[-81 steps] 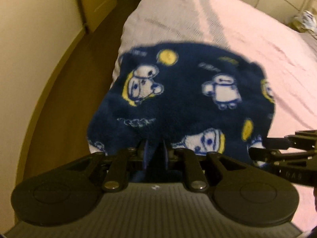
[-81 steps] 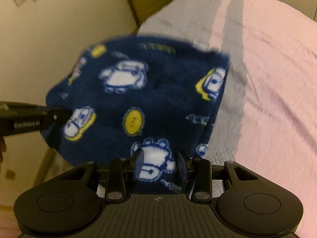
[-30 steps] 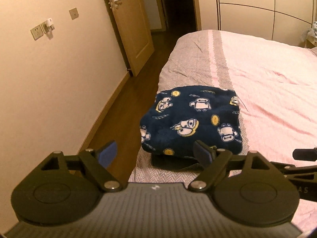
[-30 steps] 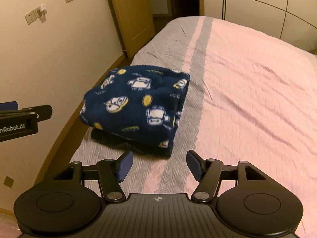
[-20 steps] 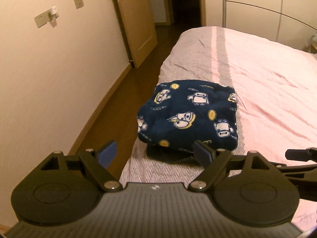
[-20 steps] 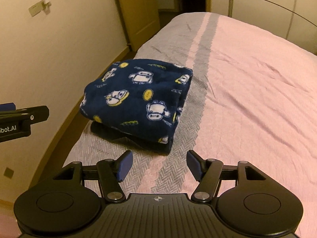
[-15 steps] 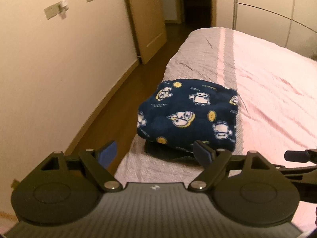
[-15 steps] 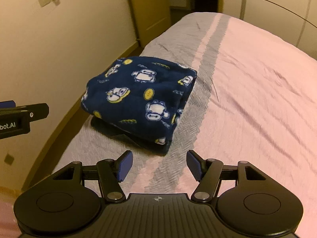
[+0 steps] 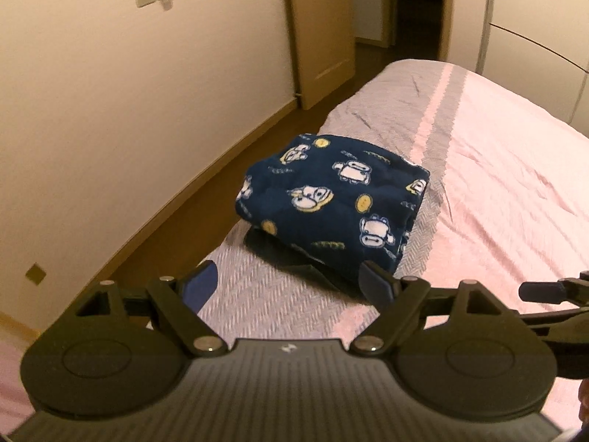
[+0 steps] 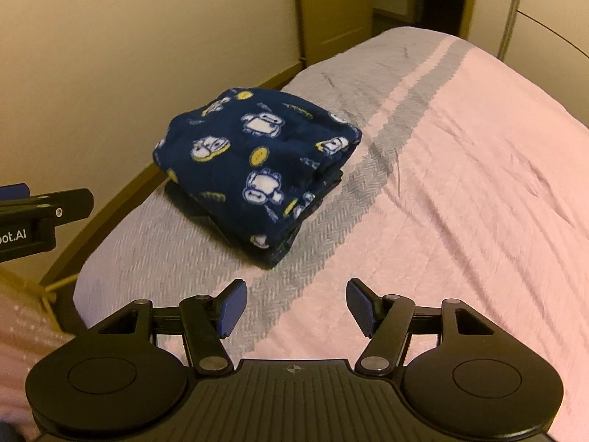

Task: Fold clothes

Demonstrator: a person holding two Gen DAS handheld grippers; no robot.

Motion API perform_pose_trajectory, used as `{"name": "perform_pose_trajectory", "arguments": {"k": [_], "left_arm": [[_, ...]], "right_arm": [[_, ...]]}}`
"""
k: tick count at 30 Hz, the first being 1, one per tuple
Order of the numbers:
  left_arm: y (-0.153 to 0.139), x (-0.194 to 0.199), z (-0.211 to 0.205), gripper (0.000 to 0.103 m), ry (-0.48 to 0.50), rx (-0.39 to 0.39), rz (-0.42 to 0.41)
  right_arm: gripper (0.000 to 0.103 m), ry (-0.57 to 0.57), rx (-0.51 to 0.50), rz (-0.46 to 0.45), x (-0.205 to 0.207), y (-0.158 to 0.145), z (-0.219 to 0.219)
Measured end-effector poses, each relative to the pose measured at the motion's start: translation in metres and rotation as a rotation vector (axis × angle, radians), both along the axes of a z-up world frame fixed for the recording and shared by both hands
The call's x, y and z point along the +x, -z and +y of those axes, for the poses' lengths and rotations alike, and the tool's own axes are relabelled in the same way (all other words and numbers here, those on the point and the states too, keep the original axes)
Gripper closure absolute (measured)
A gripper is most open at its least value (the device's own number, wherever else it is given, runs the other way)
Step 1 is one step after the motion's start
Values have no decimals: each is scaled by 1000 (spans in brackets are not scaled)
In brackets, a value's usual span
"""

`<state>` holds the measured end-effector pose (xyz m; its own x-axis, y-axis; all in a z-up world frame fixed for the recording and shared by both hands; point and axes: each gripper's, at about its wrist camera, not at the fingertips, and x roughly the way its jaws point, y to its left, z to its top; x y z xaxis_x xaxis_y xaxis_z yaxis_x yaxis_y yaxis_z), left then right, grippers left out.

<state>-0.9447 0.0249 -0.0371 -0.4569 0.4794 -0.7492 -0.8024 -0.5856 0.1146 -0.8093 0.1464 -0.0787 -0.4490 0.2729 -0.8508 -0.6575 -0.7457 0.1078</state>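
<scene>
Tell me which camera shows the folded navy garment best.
The right wrist view: the folded navy garment lies whole on the bed, its stacked edges showing. In the left wrist view, a gripper finger covers its near corner.

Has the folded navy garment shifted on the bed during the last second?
No. The navy garment lies on the grey band beside the pink stripe, as before; only the cameras moved.

Bare pink bedspread [image 10: 460, 184] lies open right of the folded fleece [image 10: 257, 162]; the wall [image 9: 129, 110] apparently crowds its left.

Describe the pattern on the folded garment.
Navy fleece with white cartoon robots and yellow spots; clearest in the right wrist view.
</scene>
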Motion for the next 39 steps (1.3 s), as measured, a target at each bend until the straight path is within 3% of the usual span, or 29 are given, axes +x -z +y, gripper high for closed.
{"name": "perform_pose_trajectory", "arguments": {"k": [22,30,39], "left_arm": [[9,79,-9,21,-260,7,-64],[20,92,8,21,-262,-29,-90],[32,82,28,21,-259,-62,-125]], "right_arm": [[39,-223,-1,3,53,7,36],[39,-228,-28,4,61,13,61],[39,-220,-60,-15,52,24,80]]}}
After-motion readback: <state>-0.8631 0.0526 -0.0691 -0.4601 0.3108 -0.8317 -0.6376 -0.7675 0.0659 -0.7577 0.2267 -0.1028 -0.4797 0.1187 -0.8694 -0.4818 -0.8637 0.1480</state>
